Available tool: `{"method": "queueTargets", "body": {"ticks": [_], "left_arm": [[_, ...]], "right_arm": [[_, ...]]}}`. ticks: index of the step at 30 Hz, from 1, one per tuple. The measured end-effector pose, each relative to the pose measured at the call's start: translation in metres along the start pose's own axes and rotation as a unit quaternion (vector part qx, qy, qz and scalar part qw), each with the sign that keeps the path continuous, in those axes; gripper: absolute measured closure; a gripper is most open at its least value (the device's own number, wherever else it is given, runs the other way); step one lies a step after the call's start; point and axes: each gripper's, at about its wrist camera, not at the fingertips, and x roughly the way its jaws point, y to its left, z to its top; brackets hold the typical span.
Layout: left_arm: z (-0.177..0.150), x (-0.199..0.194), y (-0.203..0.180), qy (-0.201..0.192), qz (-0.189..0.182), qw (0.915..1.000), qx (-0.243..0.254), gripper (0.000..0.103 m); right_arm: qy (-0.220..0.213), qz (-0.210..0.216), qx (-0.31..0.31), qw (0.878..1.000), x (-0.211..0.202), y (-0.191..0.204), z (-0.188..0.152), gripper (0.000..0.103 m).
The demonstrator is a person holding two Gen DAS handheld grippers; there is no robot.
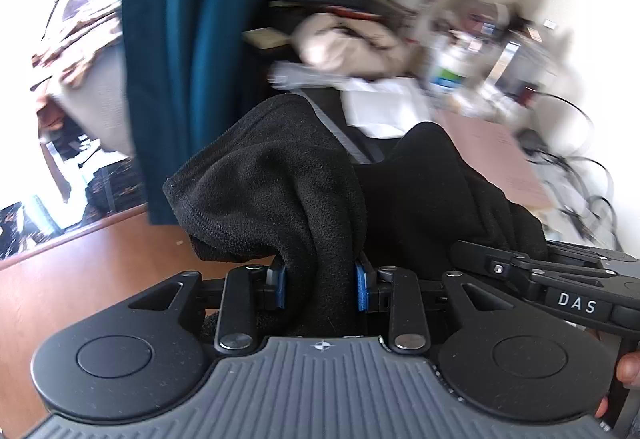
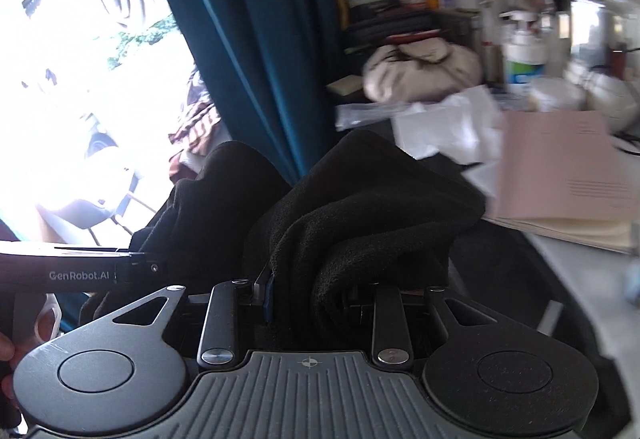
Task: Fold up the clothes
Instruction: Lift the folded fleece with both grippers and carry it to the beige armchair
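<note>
Because both cameras sit so close behind the fingers, most of the black fleece garment (image 1: 280, 175) is hidden, and its shape and long axis cannot be made out; I see only bunched folds rising toward twelve o'clock. The room behind is smeared, so the desk clutter at one o'clock is hard to read.

Its cloth looks thick and fuzzy, with a stitched hem curling at nine o'clock in the left view.

The left gripper (image 1: 320, 287) is narrowed onto a fold of it, blue pads (image 1: 361, 287) pressing from either side. The right gripper (image 2: 316, 295) likewise pinches a wad of the same fleece (image 2: 360, 223), one pad buried under the cloth. Each tool shows in the other's view, at three o'clock and nine o'clock.

A teal curtain (image 1: 192, 59) hangs at eleven o'clock, a pink folder (image 2: 568, 175) lies at two o'clock.
</note>
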Motion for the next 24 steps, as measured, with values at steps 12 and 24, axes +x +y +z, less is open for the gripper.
{"method": "queueTargets", "body": {"ticks": [12,24], "left_arm": [[0.050,0.026,0.181,-0.002,0.070,0.9937,-0.088,0.072],[0.176,0.038,0.370,-0.027,0.167,0.9729,-0.158,0.072]], "right_arm": [[0.083,0.040,-0.075,0.993,0.196,0.126,0.071,0.077],[0.098,0.142,-0.124,0.977,0.407,0.268,0.201,0.077]]}}
